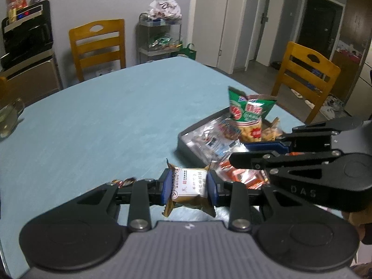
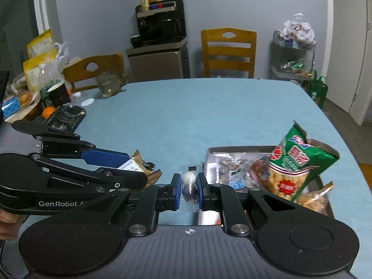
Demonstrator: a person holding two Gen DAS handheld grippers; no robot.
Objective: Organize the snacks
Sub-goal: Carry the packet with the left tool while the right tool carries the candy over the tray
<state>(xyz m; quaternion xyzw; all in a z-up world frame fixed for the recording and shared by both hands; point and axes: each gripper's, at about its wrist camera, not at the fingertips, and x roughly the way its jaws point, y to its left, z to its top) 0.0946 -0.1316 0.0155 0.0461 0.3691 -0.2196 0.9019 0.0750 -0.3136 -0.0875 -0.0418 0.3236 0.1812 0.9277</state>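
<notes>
A blue-covered table is seen spread out ahead of both tools, reaching to the wooden chairs at its far side. On the table, ahead and to the right of the left gripper, a grey metal tray is placed; from the right wrist view the same tray is found just ahead and to the right of the right gripper. The tray is filled with packaged snacks, and an opened green snack bag is stood upright among them, leaning slightly; it is seen in the right view as well. Orange-wrapped packets are seen just beside the tray's near end, partly hidden behind the right gripper's fingers.

A brown-and-white wrapped pastry is clamped between the blue pads of the left gripper, whose jaws are closed to the packet's width; the packet is held clear above the tabletop. In the right view this pastry is seen at the left tool's tips, to the left of the right gripper.

A small clear-wrapped white sweet is pinched between the right gripper's narrowly closed pads, just left of the tray's near corner. A small dark-wrapped candy is seen lying on the table just left of the left gripper's tip.
</notes>
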